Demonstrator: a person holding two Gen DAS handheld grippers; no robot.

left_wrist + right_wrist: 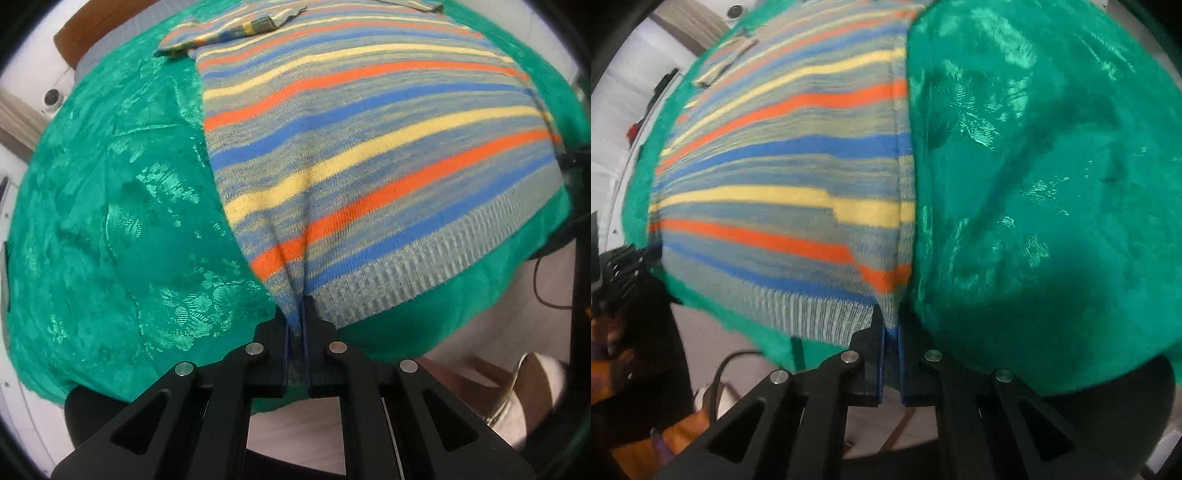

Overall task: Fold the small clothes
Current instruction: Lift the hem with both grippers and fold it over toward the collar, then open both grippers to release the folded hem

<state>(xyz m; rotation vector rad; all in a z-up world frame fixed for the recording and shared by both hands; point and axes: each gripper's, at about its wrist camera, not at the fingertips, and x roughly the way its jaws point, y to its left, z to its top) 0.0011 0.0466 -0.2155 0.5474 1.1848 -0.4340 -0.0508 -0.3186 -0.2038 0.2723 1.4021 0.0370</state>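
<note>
The left gripper [297,325] and right gripper [891,325] are each pinching a hem corner of the striped sweater [369,147], which is lying flat on the green cloth [110,221]; lifting evenly should be keeping the fold square.

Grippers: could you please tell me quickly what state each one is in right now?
Left gripper: shut on the sweater, at its bottom hem corner.
Right gripper: shut on the sweater, at the other hem corner.
</note>
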